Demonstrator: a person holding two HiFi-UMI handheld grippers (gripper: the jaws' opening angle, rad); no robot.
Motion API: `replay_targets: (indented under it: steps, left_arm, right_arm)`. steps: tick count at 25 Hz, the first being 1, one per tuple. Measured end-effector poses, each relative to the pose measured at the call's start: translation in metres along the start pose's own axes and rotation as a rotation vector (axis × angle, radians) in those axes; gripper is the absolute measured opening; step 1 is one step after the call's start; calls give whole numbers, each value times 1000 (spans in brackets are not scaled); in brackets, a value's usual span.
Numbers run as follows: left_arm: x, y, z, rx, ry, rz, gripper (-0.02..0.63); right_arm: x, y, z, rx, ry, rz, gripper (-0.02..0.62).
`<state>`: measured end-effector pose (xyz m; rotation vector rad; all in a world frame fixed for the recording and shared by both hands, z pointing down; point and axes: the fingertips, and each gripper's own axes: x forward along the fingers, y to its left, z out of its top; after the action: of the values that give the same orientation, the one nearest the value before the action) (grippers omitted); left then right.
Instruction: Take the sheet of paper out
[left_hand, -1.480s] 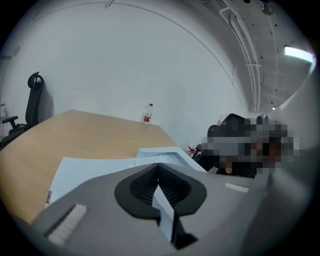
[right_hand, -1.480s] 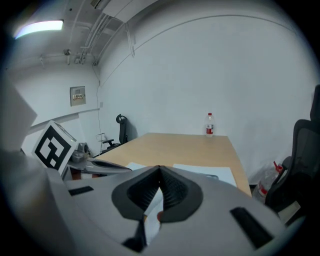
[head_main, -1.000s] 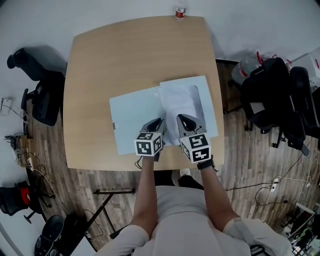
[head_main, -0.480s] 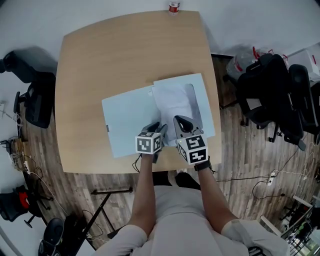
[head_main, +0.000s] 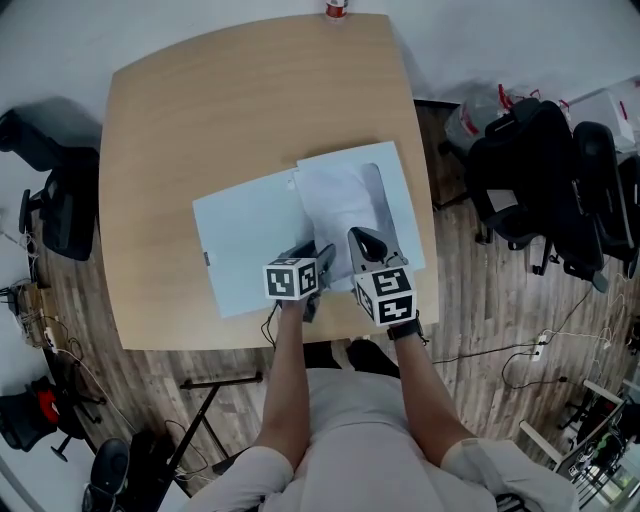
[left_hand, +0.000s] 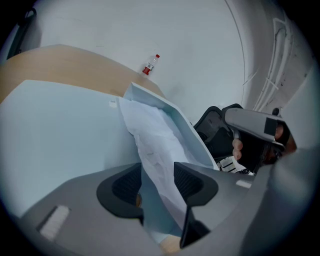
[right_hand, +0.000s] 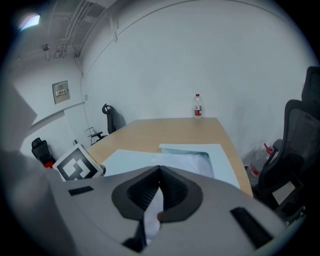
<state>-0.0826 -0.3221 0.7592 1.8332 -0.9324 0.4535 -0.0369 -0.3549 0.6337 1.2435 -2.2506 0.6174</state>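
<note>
Even bright light; fisheye edges dark, warped.

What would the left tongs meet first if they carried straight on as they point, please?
Probably the white sheet of paper, which lies between the left tongs, whose jaws have just been opening.

White paper (head_main: 345, 200), pale-blue folder (head_main: 245, 240), tan table (head_main: 230, 110)

One table (head_main: 200, 120) carries one bottle (head_main: 336, 8), one open folder (head_main: 240, 240) and one sheet of paper (head_main: 345, 200). There are two grippers: left gripper (head_main: 318, 250) and right gripper (head_main: 366, 240).
</note>
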Motion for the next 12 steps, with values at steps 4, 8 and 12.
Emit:
replay_targets:
  steps: [4, 8, 12]
  left_arm:
    - [4, -1, -1, -6, 9, 2, 182]
    - [5, 1, -1, 3, 11, 32, 118]
    - [4, 3, -1, 16, 6, 56, 25]
  right_arm:
    - [-1, -4, -1, 6, 2, -8, 12]
    - [-2, -7, -1, 12, -1, -13, 12]
    - [-2, -6, 0, 12, -8, -11, 12]
